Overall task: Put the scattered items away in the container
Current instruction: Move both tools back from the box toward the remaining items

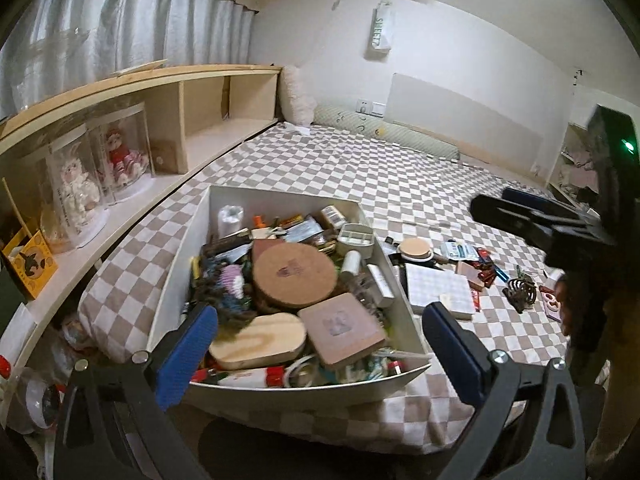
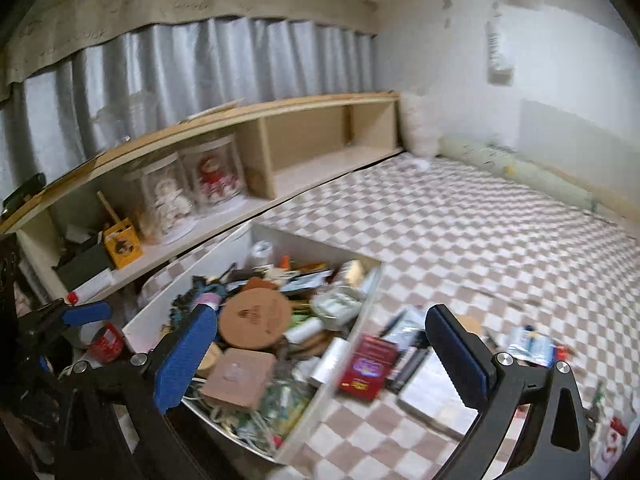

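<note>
Right of right hand-held gripper [image 2: 320,356], loose things [image 2: 532,344] lie on bed [image 2: 480,232]; box [image 2: 160,316] sits left. Both grippers wide open, empty. Left hand-held gripper [image 1: 320,344] faces box; right one nearer.

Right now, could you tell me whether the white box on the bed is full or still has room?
Nearly full. The white box is heaped to its rim with clutter, including a cork disc on top.
</note>
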A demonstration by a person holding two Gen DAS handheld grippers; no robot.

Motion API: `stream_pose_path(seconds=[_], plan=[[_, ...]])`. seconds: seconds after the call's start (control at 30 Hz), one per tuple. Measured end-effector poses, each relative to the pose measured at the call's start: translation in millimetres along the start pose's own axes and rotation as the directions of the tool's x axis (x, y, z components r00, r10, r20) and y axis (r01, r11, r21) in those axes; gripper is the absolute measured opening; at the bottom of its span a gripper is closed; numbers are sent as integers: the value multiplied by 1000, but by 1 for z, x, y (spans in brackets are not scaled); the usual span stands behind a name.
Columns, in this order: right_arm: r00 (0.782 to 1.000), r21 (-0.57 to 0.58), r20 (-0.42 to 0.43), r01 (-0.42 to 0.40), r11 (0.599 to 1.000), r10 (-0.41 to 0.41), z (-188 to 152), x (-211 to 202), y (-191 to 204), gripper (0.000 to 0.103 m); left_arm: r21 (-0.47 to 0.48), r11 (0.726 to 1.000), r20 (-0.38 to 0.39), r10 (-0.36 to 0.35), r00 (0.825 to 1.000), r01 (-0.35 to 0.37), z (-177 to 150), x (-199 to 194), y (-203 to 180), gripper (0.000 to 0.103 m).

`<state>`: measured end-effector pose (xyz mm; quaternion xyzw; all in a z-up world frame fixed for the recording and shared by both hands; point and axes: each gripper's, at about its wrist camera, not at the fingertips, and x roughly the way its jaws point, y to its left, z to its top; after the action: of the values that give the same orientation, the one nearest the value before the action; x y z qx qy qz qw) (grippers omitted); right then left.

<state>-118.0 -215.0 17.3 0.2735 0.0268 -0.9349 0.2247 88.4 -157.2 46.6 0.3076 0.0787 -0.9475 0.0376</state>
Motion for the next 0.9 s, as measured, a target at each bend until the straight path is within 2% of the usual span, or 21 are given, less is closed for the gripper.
stream_pose_path(seconds=[0.3,0.5,0.9], plan=[[990,21,57,124,992,-125,-21,-55,-32,103,30,998,25,-64,998,63,4,9,-45,103],[972,47,61,224,973,-226,-40,-80,-56,103,40,995,30,-97,995,95,6,20,-72,103],[954,130,24,292,947,-298,-71,-103,-101,103,78,988,13,-132,991,130,15,45,-118,103]])
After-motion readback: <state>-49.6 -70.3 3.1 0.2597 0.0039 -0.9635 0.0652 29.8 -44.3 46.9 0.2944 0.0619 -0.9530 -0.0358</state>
